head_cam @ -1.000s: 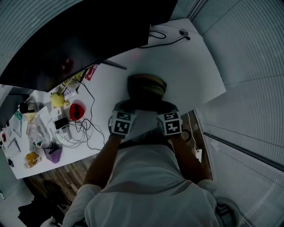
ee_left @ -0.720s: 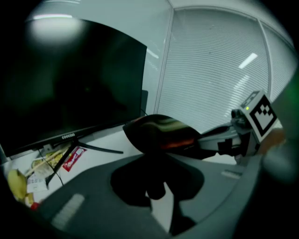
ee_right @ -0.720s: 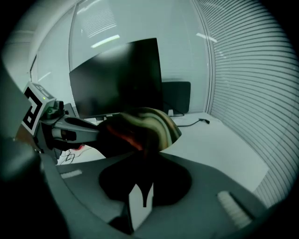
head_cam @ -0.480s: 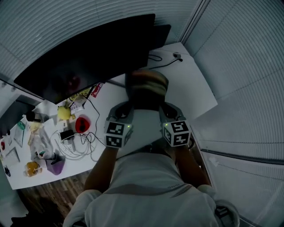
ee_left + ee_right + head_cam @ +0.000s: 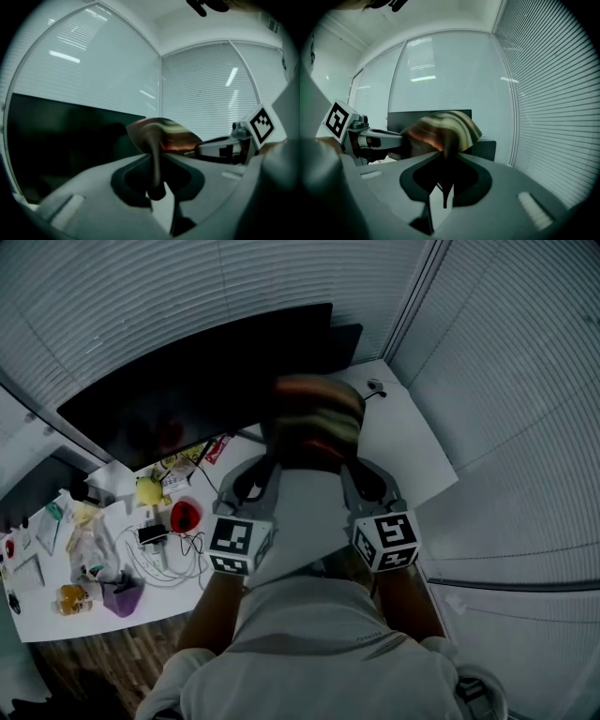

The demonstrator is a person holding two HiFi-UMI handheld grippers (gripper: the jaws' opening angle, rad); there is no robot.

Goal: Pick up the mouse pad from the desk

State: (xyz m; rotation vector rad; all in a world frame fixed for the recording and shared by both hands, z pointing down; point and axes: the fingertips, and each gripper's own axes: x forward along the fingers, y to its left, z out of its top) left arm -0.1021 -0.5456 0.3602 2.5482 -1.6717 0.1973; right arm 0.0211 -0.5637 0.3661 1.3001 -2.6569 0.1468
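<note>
The mouse pad [image 5: 314, 423], a thin sheet with brown, cream and red stripes, hangs in the air above the white desk [image 5: 412, 442], held by both grippers. My left gripper [image 5: 272, 463] is shut on its left edge, my right gripper [image 5: 345, 463] on its right edge. In the left gripper view the mouse pad [image 5: 161, 136] runs edge-on between the jaws of the left gripper [image 5: 154, 168]. In the right gripper view the mouse pad [image 5: 445, 129] bulges up from the pinch of the right gripper [image 5: 444, 161]. Both grippers point nearly level toward the monitor.
A wide dark monitor [image 5: 187, 399] stands behind the pad. At the desk's left lie a red object [image 5: 185, 517], a yellow toy [image 5: 147, 491], white cables [image 5: 159, 554], a purple cup [image 5: 120, 596] and small clutter. Blinds [image 5: 525, 381] cover the windows at the right.
Both grippers have risen together with the mouse pad, which left the desk and now hangs in front of the monitor. The grippers tilted from pointing down to nearly level.
</note>
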